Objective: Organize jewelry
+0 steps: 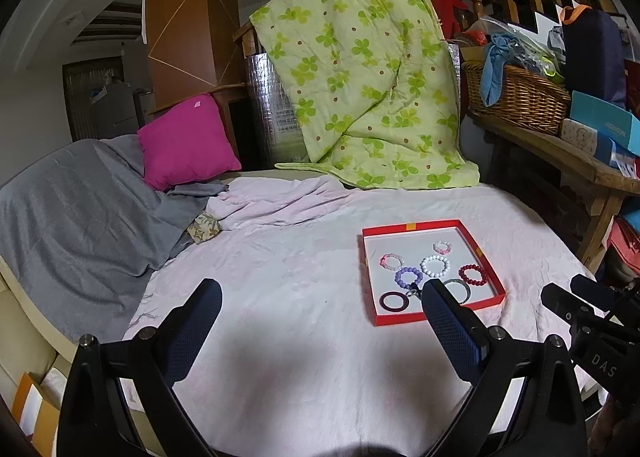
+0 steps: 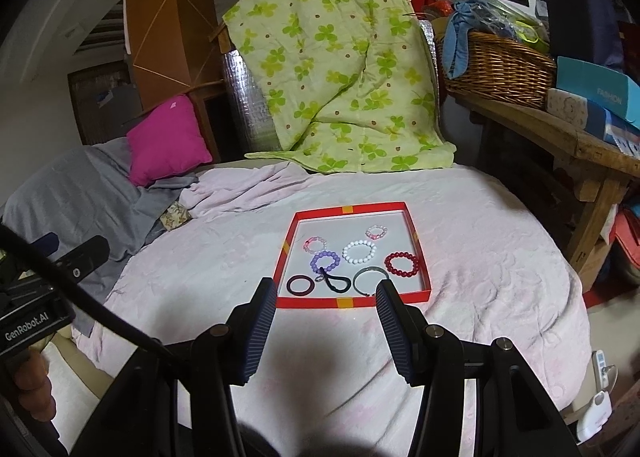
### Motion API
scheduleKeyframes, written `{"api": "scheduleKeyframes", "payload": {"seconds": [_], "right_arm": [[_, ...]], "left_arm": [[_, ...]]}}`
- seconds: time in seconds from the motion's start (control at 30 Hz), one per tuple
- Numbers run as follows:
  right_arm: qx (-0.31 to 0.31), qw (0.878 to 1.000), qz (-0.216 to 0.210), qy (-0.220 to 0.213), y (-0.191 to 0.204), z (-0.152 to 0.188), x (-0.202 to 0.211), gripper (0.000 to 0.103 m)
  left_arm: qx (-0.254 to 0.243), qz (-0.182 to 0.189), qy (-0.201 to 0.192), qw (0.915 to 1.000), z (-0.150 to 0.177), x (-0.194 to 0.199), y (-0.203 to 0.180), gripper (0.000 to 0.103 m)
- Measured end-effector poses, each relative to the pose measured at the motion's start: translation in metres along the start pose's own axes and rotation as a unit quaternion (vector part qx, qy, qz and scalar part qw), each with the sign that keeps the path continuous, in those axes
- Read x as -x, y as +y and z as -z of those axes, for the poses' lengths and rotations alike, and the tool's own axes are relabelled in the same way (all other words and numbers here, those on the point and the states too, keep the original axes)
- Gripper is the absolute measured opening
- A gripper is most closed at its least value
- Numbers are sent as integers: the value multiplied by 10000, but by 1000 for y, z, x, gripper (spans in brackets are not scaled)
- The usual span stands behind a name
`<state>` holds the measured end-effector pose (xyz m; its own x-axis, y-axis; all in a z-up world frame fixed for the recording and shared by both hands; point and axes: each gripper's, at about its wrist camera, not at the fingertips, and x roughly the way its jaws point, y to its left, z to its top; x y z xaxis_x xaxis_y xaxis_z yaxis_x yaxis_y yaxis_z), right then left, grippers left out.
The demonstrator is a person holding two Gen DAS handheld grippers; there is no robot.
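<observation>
A red-rimmed tray (image 2: 360,209) with a white floor lies on the pale pink bed cover (image 2: 480,257). Inside it are several bracelets: white beads (image 2: 346,256), purple beads (image 2: 315,263), dark red beads (image 2: 388,261), two small pink ones, a maroon ring (image 2: 289,285), a grey bangle (image 2: 370,269) and a black cord (image 2: 334,285). My right gripper (image 2: 326,291) is open and holds nothing, its tips at the tray's near rim. My left gripper (image 1: 320,297) stands wide open and holds nothing, left of the tray (image 1: 412,227); its right finger hides part of the bangle.
A green clover quilt (image 2: 340,69) hangs behind the bed. A magenta pillow (image 2: 168,141) and grey blanket (image 2: 80,193) lie at the left. A wooden bench (image 2: 560,137) with a wicker basket (image 2: 496,69) and boxes stands at the right.
</observation>
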<state>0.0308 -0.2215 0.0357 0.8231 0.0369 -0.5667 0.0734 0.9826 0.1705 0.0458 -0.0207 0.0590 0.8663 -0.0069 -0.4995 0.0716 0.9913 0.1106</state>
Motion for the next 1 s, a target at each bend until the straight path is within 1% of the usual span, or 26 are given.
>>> {"api": "scheduleKeyframes", "payload": {"seconds": [0.23,0.43,0.57,0.83,1.0], "right_arm": [[-61,9999,-38,126,-1,-1,-20,56],[-76,9997,-138,190,2,-1,-30,56],[-94,9997,-151,165,2,2,-28,56],[-9,9998,-126,166,2,4,-16,56],[-55,9998,-109,182,3,1,-23,56]], "left_arm": [[-33,-32,90,9999,-5,-17,-1,100],[0,-138,157,9998,-5,-26,0,100],[-2,-180,156,9997,-4,-24,-1,100],[-15,-106,67,9999,-7,-17,-3,100],[-22,-98,100,9999,-9,-23,-3,100]]}}
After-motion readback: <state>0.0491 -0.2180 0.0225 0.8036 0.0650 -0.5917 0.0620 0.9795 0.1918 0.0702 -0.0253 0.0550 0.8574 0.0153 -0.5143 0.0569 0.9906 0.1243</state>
